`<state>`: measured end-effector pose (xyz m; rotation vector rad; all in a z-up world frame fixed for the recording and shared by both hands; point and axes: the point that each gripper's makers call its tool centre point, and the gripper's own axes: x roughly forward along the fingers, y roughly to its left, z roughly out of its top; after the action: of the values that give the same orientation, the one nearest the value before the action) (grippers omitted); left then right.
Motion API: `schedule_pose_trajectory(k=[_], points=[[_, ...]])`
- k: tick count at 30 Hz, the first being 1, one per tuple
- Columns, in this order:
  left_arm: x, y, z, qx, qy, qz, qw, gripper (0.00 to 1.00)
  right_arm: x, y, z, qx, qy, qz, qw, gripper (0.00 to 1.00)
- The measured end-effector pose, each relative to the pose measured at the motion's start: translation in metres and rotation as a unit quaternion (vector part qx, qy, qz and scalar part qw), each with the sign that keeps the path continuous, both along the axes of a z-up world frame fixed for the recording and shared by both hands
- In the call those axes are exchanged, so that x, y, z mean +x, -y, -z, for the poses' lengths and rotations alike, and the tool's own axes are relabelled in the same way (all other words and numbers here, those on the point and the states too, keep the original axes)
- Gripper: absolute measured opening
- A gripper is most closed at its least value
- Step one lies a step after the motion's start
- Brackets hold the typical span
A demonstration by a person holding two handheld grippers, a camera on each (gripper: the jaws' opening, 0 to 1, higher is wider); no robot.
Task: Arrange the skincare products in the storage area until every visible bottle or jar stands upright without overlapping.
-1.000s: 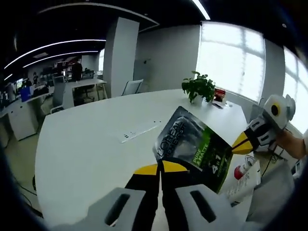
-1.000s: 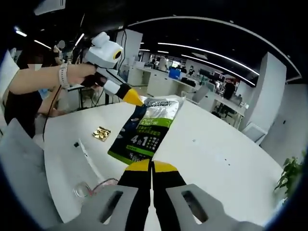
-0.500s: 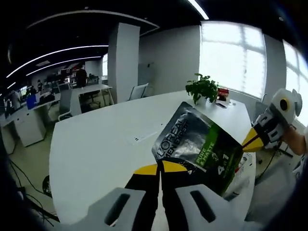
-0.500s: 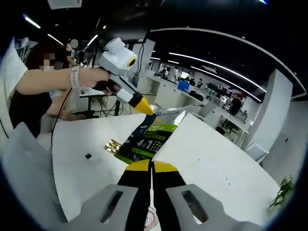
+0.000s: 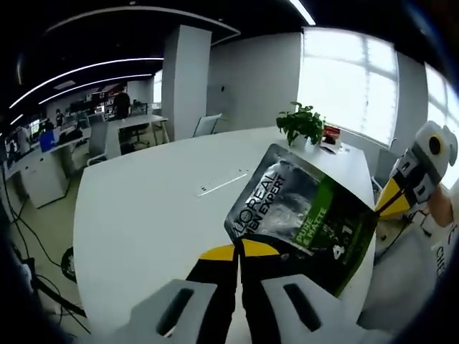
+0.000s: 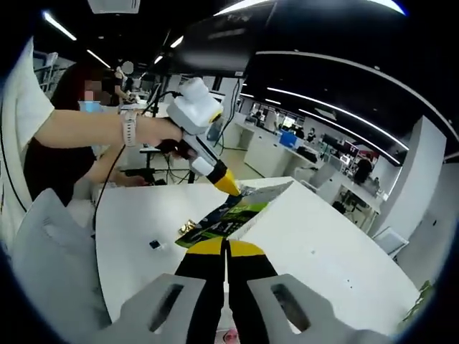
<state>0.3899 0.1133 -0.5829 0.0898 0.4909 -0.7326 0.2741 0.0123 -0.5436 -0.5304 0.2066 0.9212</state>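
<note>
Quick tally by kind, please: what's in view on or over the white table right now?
Skincare pouch, dark and green, held between both grippers: 1
Grippers, left gripper and right gripper: 2
Potted plant: 1
Small gold item on the table: 1
Small dark item: 1
Total: 6

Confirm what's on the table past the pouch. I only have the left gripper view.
Observer: In the right gripper view a small gold-coloured item lies on the white table, beside the pouch.
Operator: Anything else loose there?
Observer: A small dark piece sits apart from it, nearer the camera.
Operator: Which end does the left gripper hold?
Observer: The left gripper is shut on the pouch's far top corner; the right gripper is shut on the near edge, so the pouch hangs between them off the table.
Operator: Who's behind it?
Observer: The person's forearm wears a wrist strap.
</note>
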Motion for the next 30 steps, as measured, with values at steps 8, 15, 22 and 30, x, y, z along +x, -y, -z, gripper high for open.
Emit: schedule_pose_trajectory(k=[8, 15, 22, 30], points=[[-0.023, -0.002, 0.03, -0.004, -0.029, 0.004, 0.9996, 0.0, -0.019, -0.009, 0.014, -0.001, -0.015, -0.008, 0.9999, 0.01], [-0.046, 0.005, 0.048, -0.022, -0.051, 0.016, 0.9983, 0.0, -0.039, -0.015, 0.032, -0.004, -0.037, -0.019, 0.9991, 0.01], [-0.06, 0.008, 0.089, -0.029, -0.1, 0.009, 0.9946, 0.0, -0.056, -0.015, 0.052, -0.018, -0.061, -0.027, 0.9976, 0.01], [-0.062, -0.002, 0.12, 0.01, -0.119, 0.013, 0.9928, 0.0, -0.065, 0.0, 0.077, -0.026, -0.095, -0.017, 0.995, 0.01]])
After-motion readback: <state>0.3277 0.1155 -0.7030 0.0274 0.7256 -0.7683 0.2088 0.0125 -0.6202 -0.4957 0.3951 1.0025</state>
